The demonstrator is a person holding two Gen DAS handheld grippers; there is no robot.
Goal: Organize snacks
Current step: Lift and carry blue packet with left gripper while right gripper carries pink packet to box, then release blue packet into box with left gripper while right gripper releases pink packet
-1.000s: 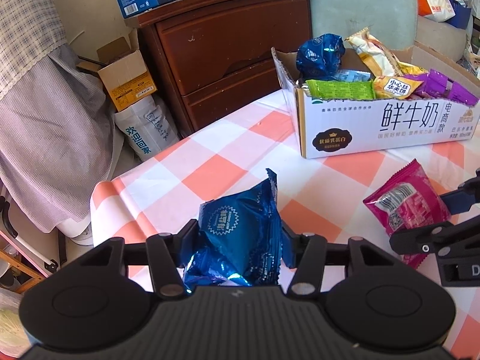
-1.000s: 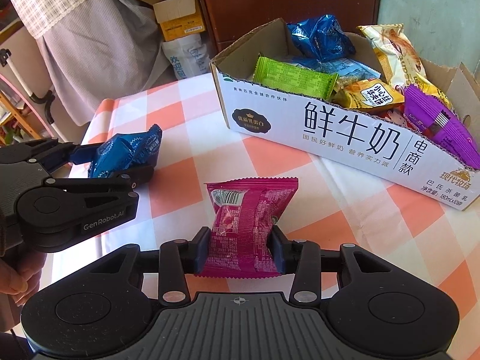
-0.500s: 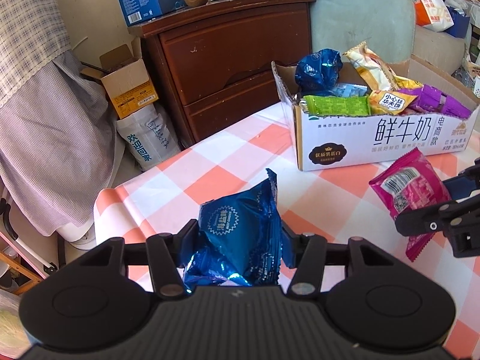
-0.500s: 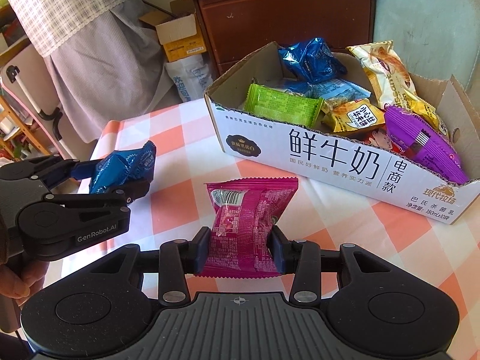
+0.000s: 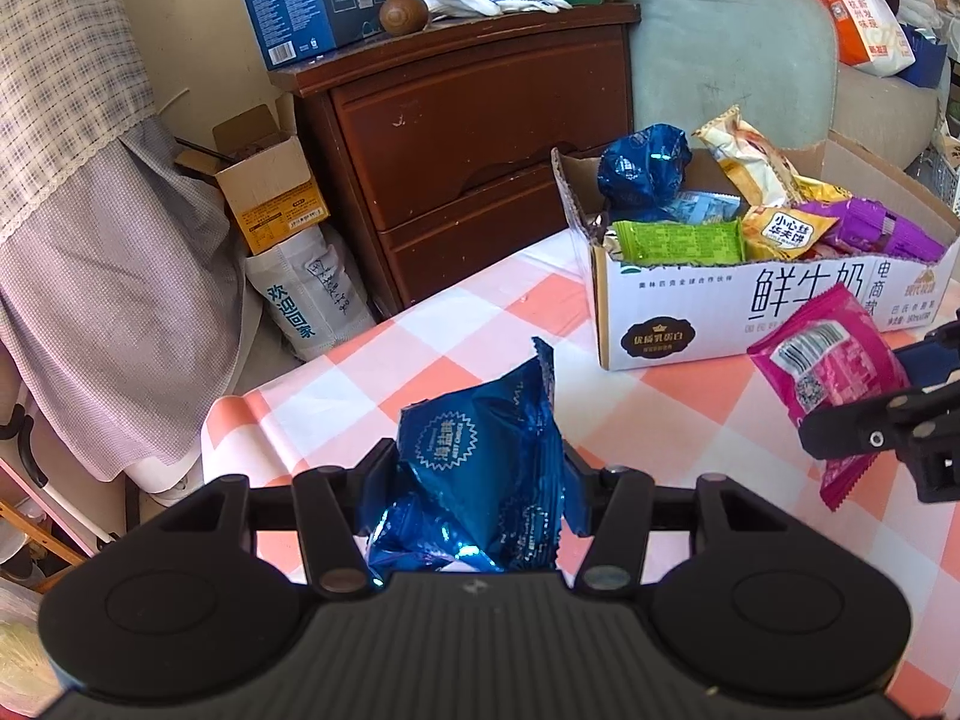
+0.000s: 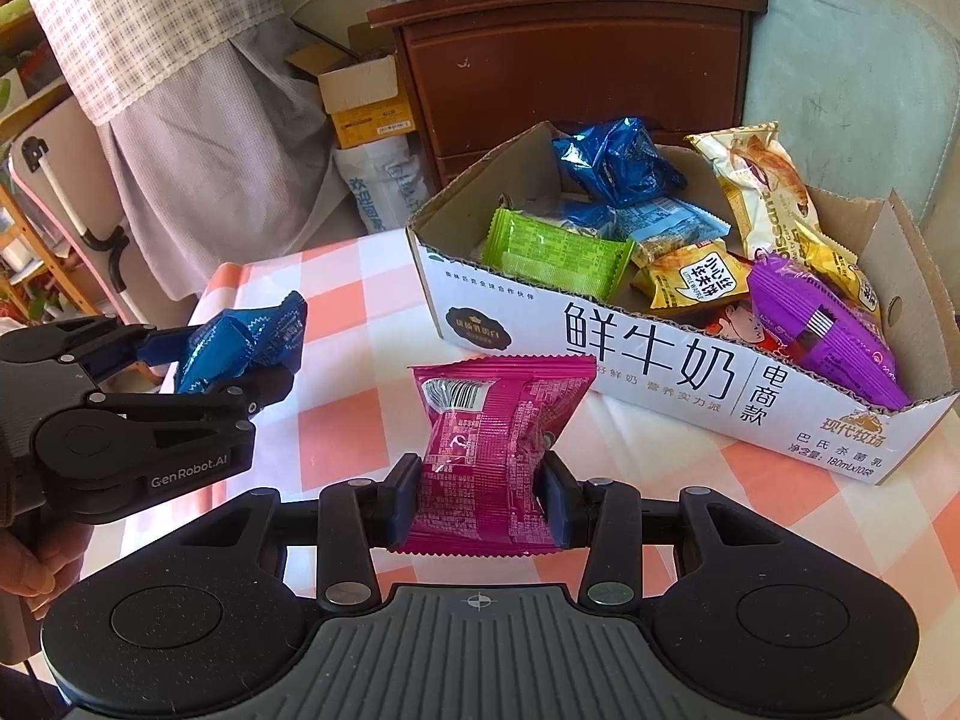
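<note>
My left gripper [image 5: 474, 480] is shut on a crumpled blue foil snack packet [image 5: 480, 474], held above the checked tablecloth [image 5: 456, 330]. The same blue packet [image 6: 240, 342] and the left gripper [image 6: 264, 354] show at the left of the right wrist view. My right gripper [image 6: 480, 498] is shut on a magenta snack packet [image 6: 492, 438], also seen as the magenta packet [image 5: 828, 360] at the right of the left wrist view. Beyond both stands an open white milk carton box [image 6: 660, 360], the same box [image 5: 750, 300], holding several snacks.
A dark wooden dresser [image 5: 480, 138] stands behind the table's far edge, with cardboard boxes [image 5: 270, 186] and a white sack on the floor beside it. A pale green chair back [image 6: 852, 72] rises behind the box. A hand [image 6: 30, 564] holds the left gripper.
Both grippers have lifted a little with their packets, so the box and dresser sit lower in view and more of the box's inside shows. Both grips are unchanged.
</note>
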